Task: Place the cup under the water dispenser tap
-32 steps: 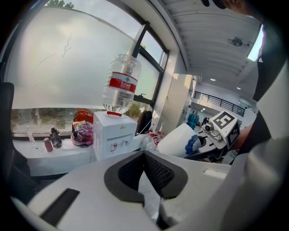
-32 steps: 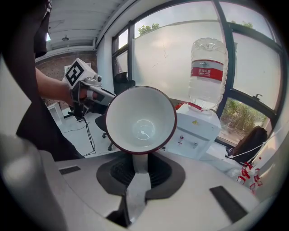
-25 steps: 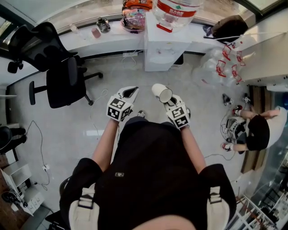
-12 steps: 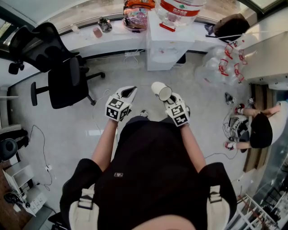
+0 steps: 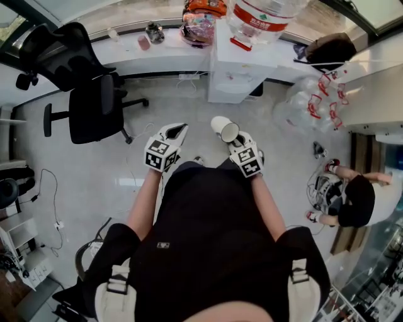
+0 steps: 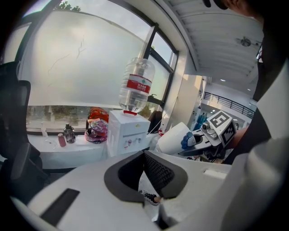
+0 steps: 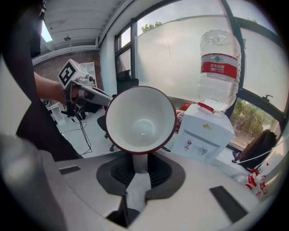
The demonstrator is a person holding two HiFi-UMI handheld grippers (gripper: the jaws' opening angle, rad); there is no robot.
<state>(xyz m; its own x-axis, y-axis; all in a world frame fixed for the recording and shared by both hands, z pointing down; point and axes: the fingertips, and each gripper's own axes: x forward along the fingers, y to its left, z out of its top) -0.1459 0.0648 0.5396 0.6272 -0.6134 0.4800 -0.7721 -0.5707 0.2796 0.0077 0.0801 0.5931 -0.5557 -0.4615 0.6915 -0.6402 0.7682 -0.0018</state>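
Observation:
A white cup [image 5: 225, 129] with a dark red rim hangs in the air by its handle, with my right gripper [image 5: 234, 139] shut on that handle. In the right gripper view the cup [image 7: 141, 119] lies on its side above my right gripper [image 7: 139, 168], its mouth turned back at the camera. The white water dispenser [image 5: 242, 69] stands ahead against the counter, a clear bottle [image 5: 264, 16] on top. Its two taps [image 7: 195, 147] show on its front, well beyond the cup. My left gripper [image 5: 178, 131] floats beside the cup, jaws together and empty [image 6: 145, 158].
A black office chair [image 5: 82, 94] stands to the left on the pale floor. The white counter [image 5: 157, 53] along the window bears small bottles and a colourful bag [image 5: 203, 22]. Several empty water bottles [image 5: 312, 94] lie to the dispenser's right. A person [image 5: 352, 198] crouches at the far right.
The view has drifted a little toward the dispenser, which now sits slightly further right. Both grippers keep their pose, and the cup stays in the right one.

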